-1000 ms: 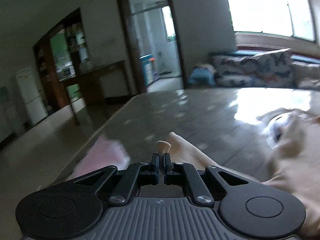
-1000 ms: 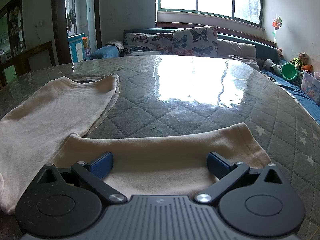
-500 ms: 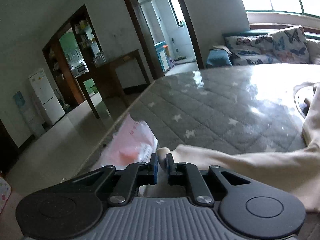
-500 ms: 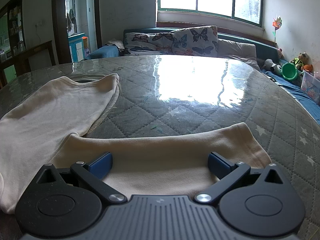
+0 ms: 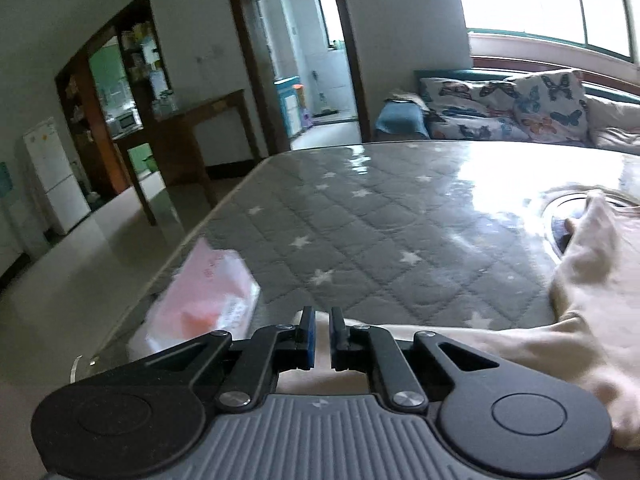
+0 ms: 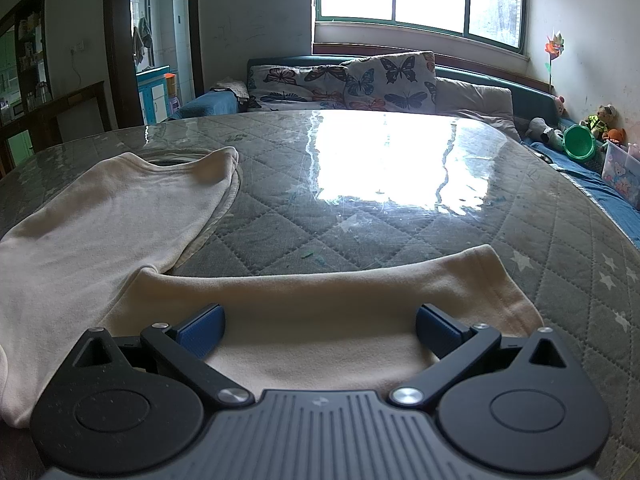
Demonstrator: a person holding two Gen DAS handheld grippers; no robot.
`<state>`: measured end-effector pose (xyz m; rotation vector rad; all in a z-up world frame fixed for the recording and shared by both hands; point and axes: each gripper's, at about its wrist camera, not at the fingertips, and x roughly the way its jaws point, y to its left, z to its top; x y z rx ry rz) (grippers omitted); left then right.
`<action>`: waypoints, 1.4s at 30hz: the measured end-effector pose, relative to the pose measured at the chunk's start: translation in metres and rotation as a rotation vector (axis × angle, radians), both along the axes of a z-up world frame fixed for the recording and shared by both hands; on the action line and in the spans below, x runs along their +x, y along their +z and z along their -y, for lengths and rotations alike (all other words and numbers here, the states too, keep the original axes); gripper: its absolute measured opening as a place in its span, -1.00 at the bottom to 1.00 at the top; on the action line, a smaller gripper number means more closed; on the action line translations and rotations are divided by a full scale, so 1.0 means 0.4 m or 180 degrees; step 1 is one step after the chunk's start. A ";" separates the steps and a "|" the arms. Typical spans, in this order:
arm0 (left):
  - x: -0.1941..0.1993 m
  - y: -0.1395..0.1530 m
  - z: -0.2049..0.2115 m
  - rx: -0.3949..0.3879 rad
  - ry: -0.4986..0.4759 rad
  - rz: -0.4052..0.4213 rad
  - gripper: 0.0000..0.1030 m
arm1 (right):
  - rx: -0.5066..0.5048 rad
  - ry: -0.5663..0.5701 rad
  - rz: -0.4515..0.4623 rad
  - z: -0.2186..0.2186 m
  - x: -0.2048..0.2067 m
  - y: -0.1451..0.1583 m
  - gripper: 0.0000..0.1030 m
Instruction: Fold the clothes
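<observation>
A cream garment (image 6: 100,240) lies spread on the quilted grey table (image 6: 360,220). One part of it stretches across in front of my right gripper (image 6: 320,328). That gripper hovers just above this cream strip, open wide, with both blue pads (image 6: 202,324) clear of the fabric. In the left wrist view the garment (image 5: 520,348) runs in from the right to my left gripper (image 5: 322,334). Its jaws are closing to a narrow slit. Pale cloth fills the slit, and nothing sticks up past the tips.
A pink plastic bag (image 5: 204,300) lies at the table's near left corner, beside the left gripper. The table edge (image 5: 224,208) drops to the floor on the left. A sofa with butterfly cushions (image 6: 360,80) stands beyond the far edge.
The left gripper has dropped toward the table near the pink bag. Its jaws loosened a little, and the cloth tip that stood up between them has gone from sight. The right gripper is unchanged.
</observation>
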<state>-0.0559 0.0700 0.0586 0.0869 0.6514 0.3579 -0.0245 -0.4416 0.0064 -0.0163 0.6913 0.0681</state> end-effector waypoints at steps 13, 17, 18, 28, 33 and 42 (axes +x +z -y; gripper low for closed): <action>0.212 0.029 0.148 -0.0414 -0.0817 0.0042 -0.78 | 0.0000 0.0000 -0.0002 -0.001 0.001 0.001 1.00; 0.302 0.009 0.194 -0.0610 -0.1044 -0.0010 -0.78 | -0.0001 0.0000 -0.0002 -0.002 0.001 0.000 1.00; 0.320 0.003 0.206 -0.0650 -0.1094 -0.0029 -0.78 | -0.0002 0.0000 -0.0002 -0.002 0.001 -0.001 1.00; 0.438 -0.056 0.264 -0.1159 -0.1397 -0.0247 -0.78 | 0.0001 -0.0001 -0.0005 -0.002 0.000 0.000 1.00; 0.459 -0.074 0.275 -0.1199 -0.1396 -0.0320 -0.70 | 0.0001 -0.0001 -0.0005 -0.001 -0.001 0.000 1.00; 0.471 -0.099 0.294 -0.1179 -0.1467 -0.0366 -0.71 | 0.0002 -0.0001 -0.0005 -0.001 -0.001 0.000 1.00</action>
